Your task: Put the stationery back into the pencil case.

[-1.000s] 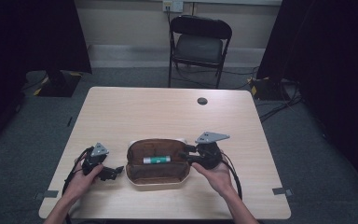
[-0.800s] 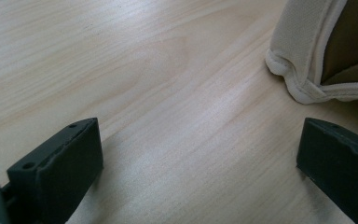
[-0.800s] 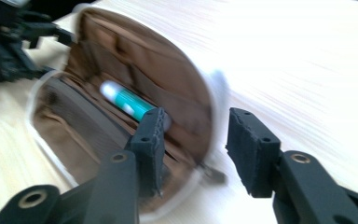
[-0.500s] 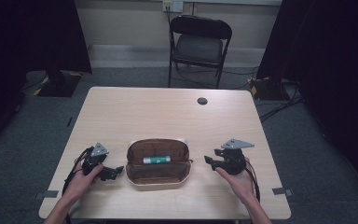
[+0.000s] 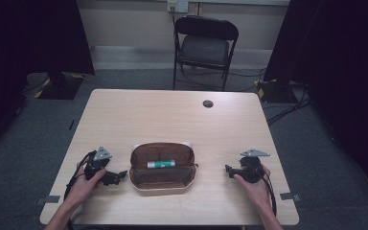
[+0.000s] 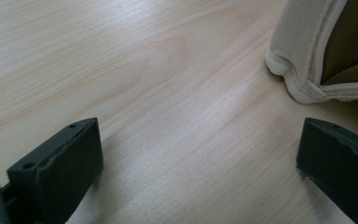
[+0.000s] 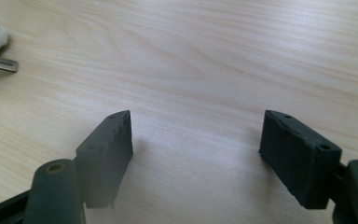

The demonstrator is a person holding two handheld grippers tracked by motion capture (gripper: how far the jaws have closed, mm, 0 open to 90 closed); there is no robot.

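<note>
The left gripper (image 5: 117, 176) lay on the table (image 5: 172, 115) just left of the pouch (image 5: 162, 165), jaws wide and empty, as a second before. The pouch sat open near the table's near edge, a green-banded tube (image 5: 160, 164) inside. The right gripper (image 5: 230, 170) had drawn back from the pouch's right end to bare wood well right of it, its jaws just opening with nothing between them; the placing looked done. The far half of the table lay free; the near edge was close.
</note>
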